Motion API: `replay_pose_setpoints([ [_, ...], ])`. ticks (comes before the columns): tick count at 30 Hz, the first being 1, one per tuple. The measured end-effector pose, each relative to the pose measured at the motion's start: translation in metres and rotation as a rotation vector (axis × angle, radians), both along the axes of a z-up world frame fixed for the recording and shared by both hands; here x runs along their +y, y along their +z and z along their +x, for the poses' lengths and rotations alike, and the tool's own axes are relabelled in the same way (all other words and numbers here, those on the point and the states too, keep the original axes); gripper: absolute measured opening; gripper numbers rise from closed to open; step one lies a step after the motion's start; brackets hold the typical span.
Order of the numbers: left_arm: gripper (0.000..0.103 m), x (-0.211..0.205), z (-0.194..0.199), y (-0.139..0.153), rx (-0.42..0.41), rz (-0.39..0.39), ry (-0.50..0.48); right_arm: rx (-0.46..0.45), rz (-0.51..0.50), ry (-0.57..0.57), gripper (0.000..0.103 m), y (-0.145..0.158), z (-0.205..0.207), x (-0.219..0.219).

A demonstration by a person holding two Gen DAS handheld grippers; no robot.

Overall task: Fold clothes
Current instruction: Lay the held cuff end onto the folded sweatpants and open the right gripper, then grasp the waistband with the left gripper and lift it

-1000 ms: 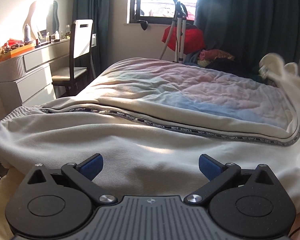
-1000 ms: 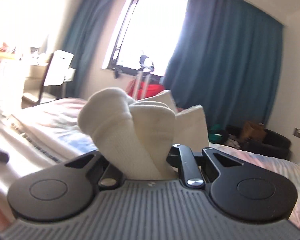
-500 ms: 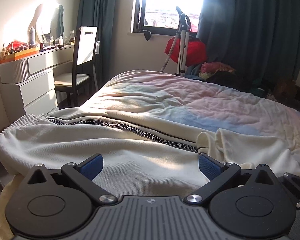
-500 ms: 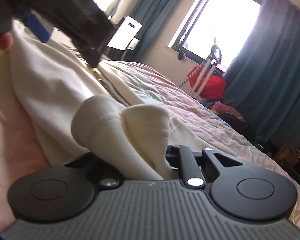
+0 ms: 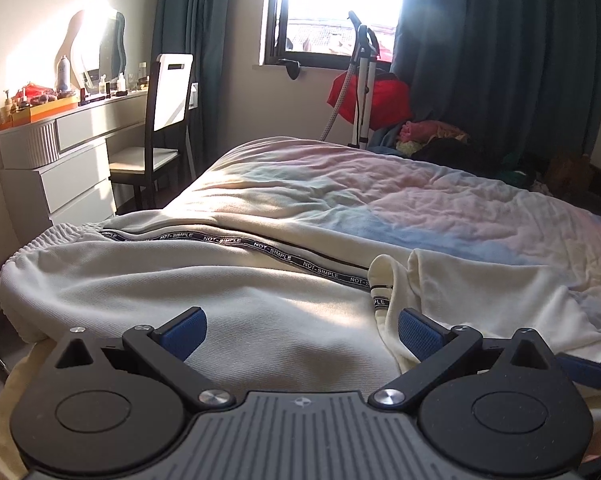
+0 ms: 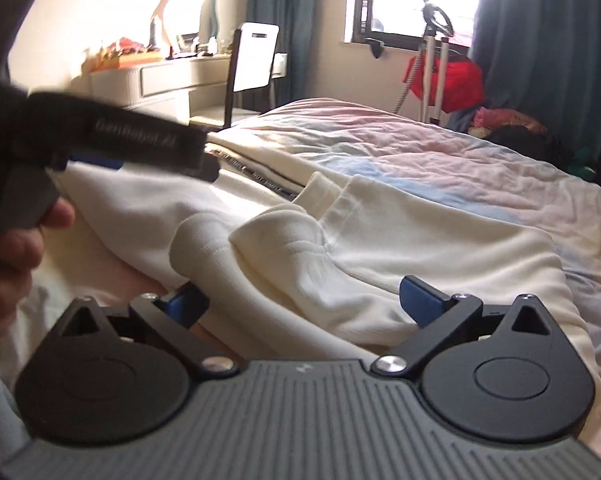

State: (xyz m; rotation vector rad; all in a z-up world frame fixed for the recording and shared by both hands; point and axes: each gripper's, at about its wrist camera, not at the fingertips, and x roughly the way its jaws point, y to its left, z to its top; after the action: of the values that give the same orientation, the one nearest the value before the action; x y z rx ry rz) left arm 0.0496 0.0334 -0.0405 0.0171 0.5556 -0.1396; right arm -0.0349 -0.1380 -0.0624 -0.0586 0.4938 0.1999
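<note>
Cream trousers (image 5: 180,276) with a black lettered side stripe (image 5: 260,246) lie across the near end of the bed. Their leg end (image 5: 380,276) is folded back over them. My left gripper (image 5: 300,320) hovers open just above the cloth, with nothing between its blue pads. My right gripper (image 6: 300,292) has its jaws opening wide. The bunched leg end (image 6: 276,240) lies loose between them, and the pads (image 6: 416,294) stand clear of it. In the right wrist view the left gripper (image 6: 140,140) crosses the upper left, held by a hand (image 6: 16,248).
The trousers rest on a pastel duvet (image 5: 380,184) that covers the bed. A white-backed chair (image 5: 168,120) and a cluttered dresser (image 5: 72,160) stand to the left. A garment steamer with a red bag (image 5: 364,80) and a clothes pile (image 5: 432,136) sit under the window.
My right gripper carried the leg end leftwards and down onto the trousers, then its jaws opened and let the cloth go. The left gripper stayed open and hardly shifted.
</note>
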Motion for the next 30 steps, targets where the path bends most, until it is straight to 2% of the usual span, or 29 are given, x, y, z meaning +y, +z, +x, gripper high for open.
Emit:
replay_pose_setpoints([
  [5,0.103,-0.017,-0.044,0.009,-0.081,0.071,-0.112,-0.065,0.143,-0.154,0.103,0.025,-0.018,-0.034],
  [7,0.103,-0.02,-0.056,0.01,-0.098,0.073,-0.126,-0.081,0.186,-0.216,0.103,0.03,-0.02,-0.048],
  [10,0.103,-0.02,-0.061,0.005,-0.085,0.054,-0.129,-0.088,0.201,-0.296,0.103,0.033,-0.015,-0.064],
  [13,0.103,-0.01,-0.05,-0.001,-0.033,0.039,-0.076,-0.08,0.237,-0.337,0.103,0.033,-0.013,-0.079],
  [16,0.103,0.023,-0.032,-0.002,0.085,-0.084,0.058,-0.051,0.286,-0.364,0.103,0.03,-0.009,-0.091],
  [19,0.103,0.071,-0.026,0.002,0.159,-0.284,0.174,-0.026,0.315,-0.371,0.103,0.026,-0.008,-0.1],
  [23,0.102,0.133,-0.016,0.005,0.234,-0.538,0.264,-0.006,0.323,-0.389,0.103,0.024,-0.006,-0.108],
  [25,0.097,0.157,-0.002,0.0,0.29,-0.635,0.298,0.006,0.329,-0.394,0.103,0.021,-0.003,-0.112],
  [27,0.095,0.174,0.021,-0.008,0.322,-0.658,0.323,0.022,0.334,-0.397,0.103,0.018,0.001,-0.113],
  [30,0.088,0.194,0.06,-0.025,0.376,-0.643,0.365,0.04,0.33,-0.394,0.103,0.014,0.006,-0.112],
])
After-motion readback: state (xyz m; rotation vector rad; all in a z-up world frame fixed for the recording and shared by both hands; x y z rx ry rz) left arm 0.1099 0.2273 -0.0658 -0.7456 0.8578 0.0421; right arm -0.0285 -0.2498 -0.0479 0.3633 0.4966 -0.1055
